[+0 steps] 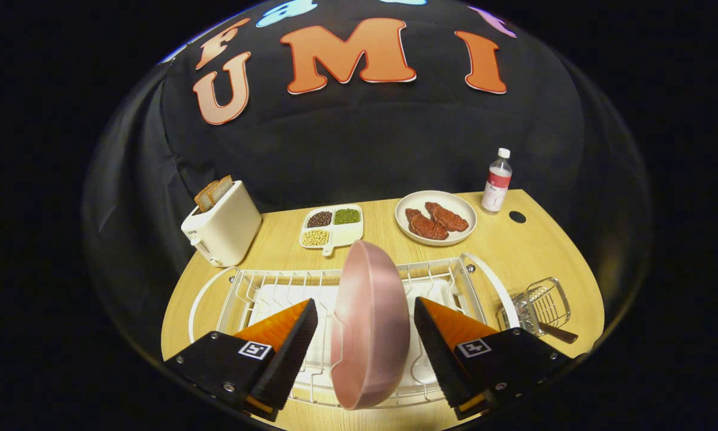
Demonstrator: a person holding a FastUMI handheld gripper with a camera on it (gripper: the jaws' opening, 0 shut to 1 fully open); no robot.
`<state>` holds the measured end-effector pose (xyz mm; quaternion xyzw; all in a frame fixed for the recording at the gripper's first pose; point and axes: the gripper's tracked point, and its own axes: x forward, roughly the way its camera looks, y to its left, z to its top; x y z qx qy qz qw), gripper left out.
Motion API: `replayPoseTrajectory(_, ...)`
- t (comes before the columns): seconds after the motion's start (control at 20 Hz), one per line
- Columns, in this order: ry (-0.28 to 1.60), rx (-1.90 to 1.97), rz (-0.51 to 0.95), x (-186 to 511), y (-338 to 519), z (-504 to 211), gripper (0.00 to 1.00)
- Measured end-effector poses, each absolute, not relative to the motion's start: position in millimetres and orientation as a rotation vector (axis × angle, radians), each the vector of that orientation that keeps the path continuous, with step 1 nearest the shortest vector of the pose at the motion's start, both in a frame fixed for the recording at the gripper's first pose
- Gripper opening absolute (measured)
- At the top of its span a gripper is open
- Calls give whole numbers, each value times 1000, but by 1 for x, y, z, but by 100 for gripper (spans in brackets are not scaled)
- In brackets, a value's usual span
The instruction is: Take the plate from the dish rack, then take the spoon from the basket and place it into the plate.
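Note:
A pink plate point(370, 323) stands on edge in the white wire dish rack point(251, 293), its rim towards me. My gripper point(366, 326) is open, and the plate stands in the gap between the two fingers with space on both sides. The left finger point(287, 347) and the right finger point(442, 347) do not touch it. To the right of the rack sits a small wire basket point(541, 305); a dark spoon handle point(557, 333) sticks out of it towards the table edge.
On the wooden table point(514, 251) beyond the rack stand a white toaster point(222, 226) with bread, a divided dish of beans point(332, 226), a white plate with two pieces of meat point(435, 218) and a bottle point(497, 181).

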<state>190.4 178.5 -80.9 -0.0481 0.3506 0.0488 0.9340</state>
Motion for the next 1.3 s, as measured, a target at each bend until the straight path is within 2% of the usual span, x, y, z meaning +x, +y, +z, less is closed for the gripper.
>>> replayPoseTrajectory(0.1, 719, -130, 77, 195, 172, -86, 83)
replayPoseTrajectory(0.25, 745, -124, 48, 196, 169, -94, 50)
replayPoseTrajectory(0.35, 739, -119, 28, 198, 165, -94, 35)
replayPoseTrajectory(0.6, 722, -116, -29, 200, 156, -86, 30)
replayPoseTrajectory(1.3, 658, -215, -57, 209, 161, -62, 29)
